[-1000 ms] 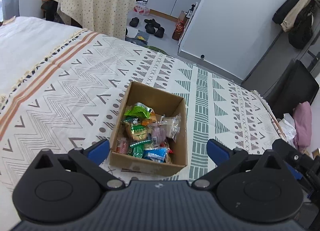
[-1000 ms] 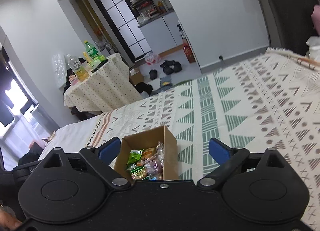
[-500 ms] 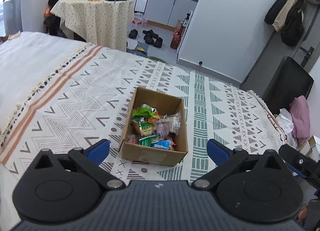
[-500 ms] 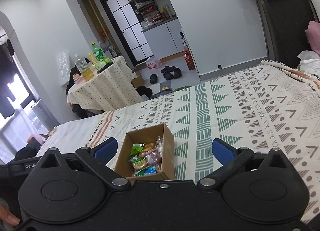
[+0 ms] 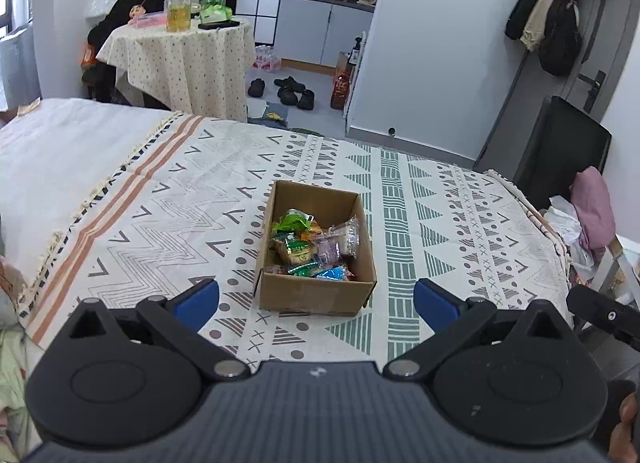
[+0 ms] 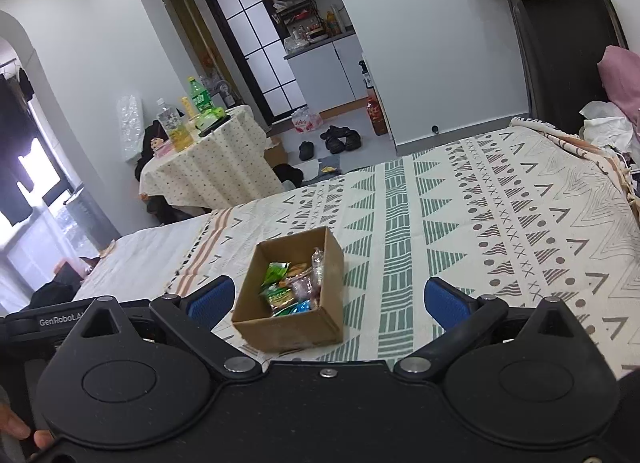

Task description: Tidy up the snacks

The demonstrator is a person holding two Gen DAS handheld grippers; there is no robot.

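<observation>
snacks (image 5: 312, 249), crinkly wrappers, rectangular cardboard box (image 5: 316, 295)

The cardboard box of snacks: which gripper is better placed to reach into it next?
Probably the left gripper: the cardboard box sits centred between its open jaws. The right gripper, also open, sees it off to the left.

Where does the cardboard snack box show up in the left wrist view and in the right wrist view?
Left wrist view: the cardboard snack box sits just below centre on the patterned bedspread.
Right wrist view: the box lies below and left of centre.
Shared landmark: the round table with the dotted cloth, upper left in both.
</observation>
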